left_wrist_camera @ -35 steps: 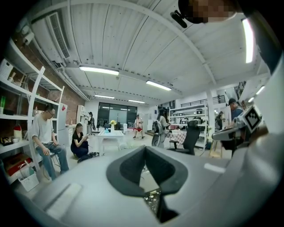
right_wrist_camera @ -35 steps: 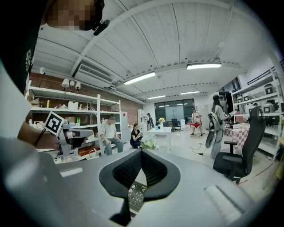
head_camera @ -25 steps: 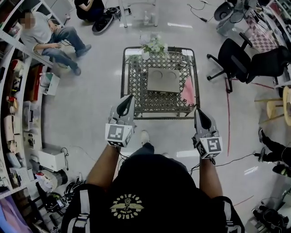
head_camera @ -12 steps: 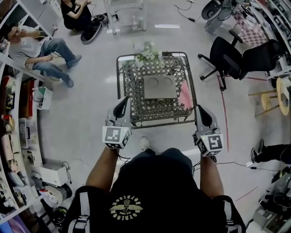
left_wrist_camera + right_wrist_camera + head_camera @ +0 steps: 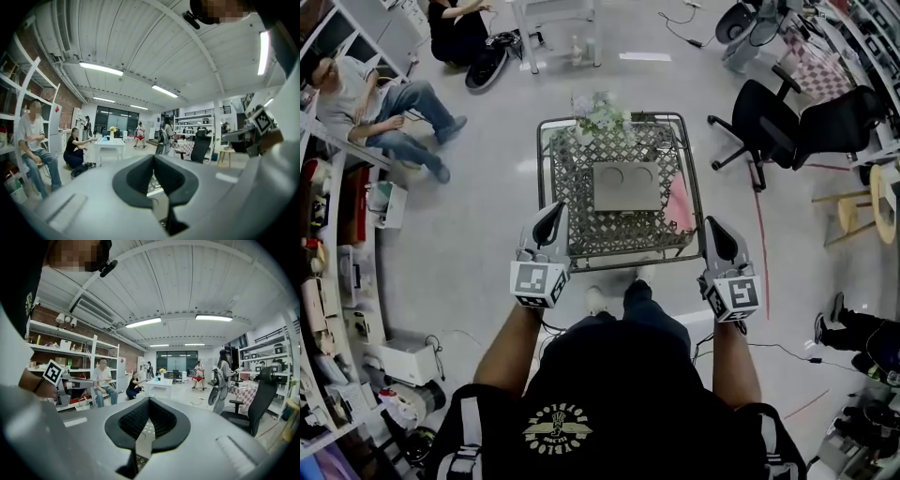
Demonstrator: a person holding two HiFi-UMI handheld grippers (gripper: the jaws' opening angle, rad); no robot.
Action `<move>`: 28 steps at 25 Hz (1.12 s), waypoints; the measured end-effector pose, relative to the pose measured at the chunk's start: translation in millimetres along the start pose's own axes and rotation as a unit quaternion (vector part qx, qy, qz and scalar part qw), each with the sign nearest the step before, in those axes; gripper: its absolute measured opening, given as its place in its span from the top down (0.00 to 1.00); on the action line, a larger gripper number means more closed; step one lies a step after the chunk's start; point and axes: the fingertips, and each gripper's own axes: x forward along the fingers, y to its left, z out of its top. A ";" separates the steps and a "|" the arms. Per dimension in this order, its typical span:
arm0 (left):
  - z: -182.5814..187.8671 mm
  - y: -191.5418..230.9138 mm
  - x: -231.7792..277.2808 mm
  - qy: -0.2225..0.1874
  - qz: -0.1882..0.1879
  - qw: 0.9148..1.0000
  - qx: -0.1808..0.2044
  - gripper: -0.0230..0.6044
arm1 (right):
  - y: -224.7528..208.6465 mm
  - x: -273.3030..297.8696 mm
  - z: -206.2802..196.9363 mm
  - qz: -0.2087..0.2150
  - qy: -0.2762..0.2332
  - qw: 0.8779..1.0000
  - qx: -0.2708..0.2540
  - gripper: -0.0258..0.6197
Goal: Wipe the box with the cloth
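Looking down in the head view, the person (image 5: pixel 619 375) has stepped nearer the lattice counter (image 5: pixel 581 234), where the box (image 5: pixel 626 186) lies with the pink cloth (image 5: pixel 680 208) just beside its right edge, untouched, so wiping is yet to start; the shirt emblem (image 5: pixel 557 427) carries lettering too small to read. Left gripper view: left tongs (image 5: pixel 153 164) clenched, empty; right gripper view: right tongs (image 5: pixel 148 404) likewise.
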 end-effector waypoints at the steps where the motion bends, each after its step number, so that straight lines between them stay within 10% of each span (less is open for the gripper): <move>1: -0.7 -0.7 3.9 0.002 0.002 1.000 0.001 0.96 | -4.1 2.8 -1.7 0.002 0.001 1.000 0.001 0.95; 28: -88.6 -8.9 125.6 0.096 0.023 0.994 -0.036 0.96 | -98.9 123.2 -148.3 0.027 0.144 0.989 0.016 0.95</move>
